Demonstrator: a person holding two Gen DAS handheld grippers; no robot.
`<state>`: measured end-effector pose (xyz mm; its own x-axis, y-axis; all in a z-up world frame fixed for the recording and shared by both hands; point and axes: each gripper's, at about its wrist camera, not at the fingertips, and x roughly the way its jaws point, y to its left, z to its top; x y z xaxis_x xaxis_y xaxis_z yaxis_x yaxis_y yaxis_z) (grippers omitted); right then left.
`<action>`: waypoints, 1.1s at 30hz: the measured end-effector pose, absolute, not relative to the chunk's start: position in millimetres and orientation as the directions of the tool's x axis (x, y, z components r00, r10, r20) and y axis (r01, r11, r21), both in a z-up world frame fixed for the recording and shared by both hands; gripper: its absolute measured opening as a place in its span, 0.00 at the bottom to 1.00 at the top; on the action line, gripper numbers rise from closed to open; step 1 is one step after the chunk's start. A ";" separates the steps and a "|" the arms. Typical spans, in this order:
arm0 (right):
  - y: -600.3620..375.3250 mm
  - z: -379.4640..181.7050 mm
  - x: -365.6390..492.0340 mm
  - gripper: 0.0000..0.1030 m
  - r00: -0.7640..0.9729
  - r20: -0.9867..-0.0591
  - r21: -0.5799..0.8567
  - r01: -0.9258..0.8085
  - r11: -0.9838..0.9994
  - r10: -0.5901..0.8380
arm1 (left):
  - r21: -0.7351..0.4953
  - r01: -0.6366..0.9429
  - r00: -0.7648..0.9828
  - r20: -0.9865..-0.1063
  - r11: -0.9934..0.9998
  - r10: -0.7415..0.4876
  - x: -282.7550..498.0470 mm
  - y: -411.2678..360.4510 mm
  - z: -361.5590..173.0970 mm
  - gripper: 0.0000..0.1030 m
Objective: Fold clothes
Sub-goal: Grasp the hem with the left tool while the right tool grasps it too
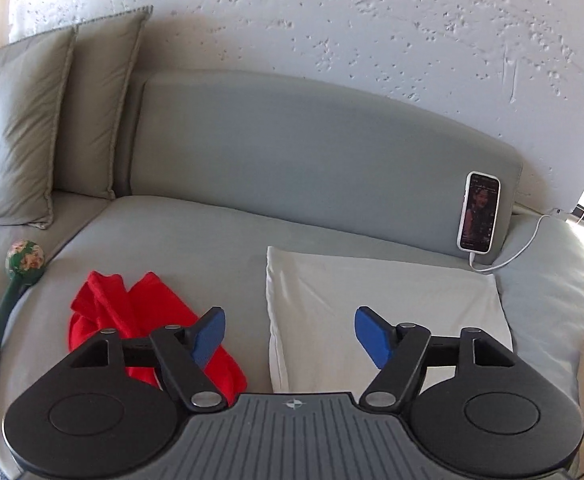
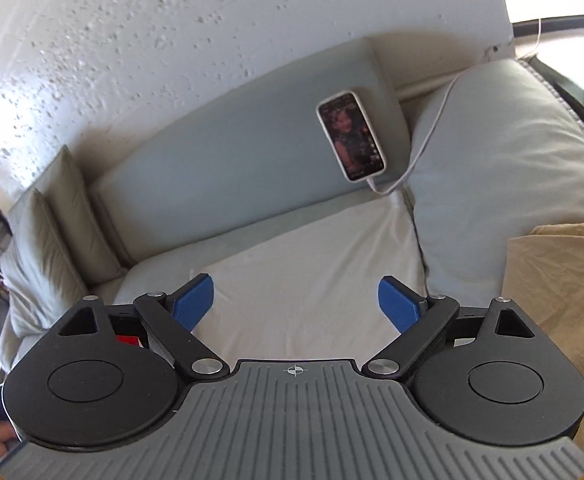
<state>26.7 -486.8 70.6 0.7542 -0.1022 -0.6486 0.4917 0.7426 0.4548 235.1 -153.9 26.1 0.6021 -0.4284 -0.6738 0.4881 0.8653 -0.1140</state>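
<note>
Both tongs are hanging spread and empty above the sofa (image 1: pixel 196 240). Left tongs (image 1: pixel 290 338) are hovering between the crumpled red garment (image 1: pixel 132 320), lying at their 9 o'clock, and a flat white folded cloth (image 1: pixel 372 312) toward 2 o'clock. Right tongs (image 2: pixel 296 304) are hovering over that white cloth (image 2: pixel 312 280), with a beige fabric (image 2: pixel 564 280) at 3 o'clock. Judging from here, the bunched red garment is risking a grab through several layers, dragging it sideways. The charging phone (image 1: pixel 478 212) at 1 o'clock could get knocked.
</note>
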 end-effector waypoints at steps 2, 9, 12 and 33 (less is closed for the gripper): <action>-511.7 46.3 55.7 0.65 0.743 -0.666 0.480 0.487 0.730 -0.058 | -0.112 0.506 0.568 -0.703 0.855 -0.428 262.9 -170.4 4.6 0.54; -598.2 -43.2 137.7 0.56 0.688 -0.710 0.420 0.582 0.696 -0.147 | -0.164 0.444 0.527 -0.747 0.881 -0.405 343.0 -213.7 -70.3 0.57; -632.7 -78.8 159.1 0.55 0.676 -0.717 0.407 0.604 0.685 -0.170 | -0.136 0.427 0.548 -0.747 0.894 -0.375 366.6 -229.5 -95.1 0.58; -696.4 -150.3 222.1 0.07 0.663 -0.728 0.319 0.553 0.769 -0.175 | -0.028 0.588 0.587 -0.673 0.808 -0.450 404.0 -273.6 -133.9 0.07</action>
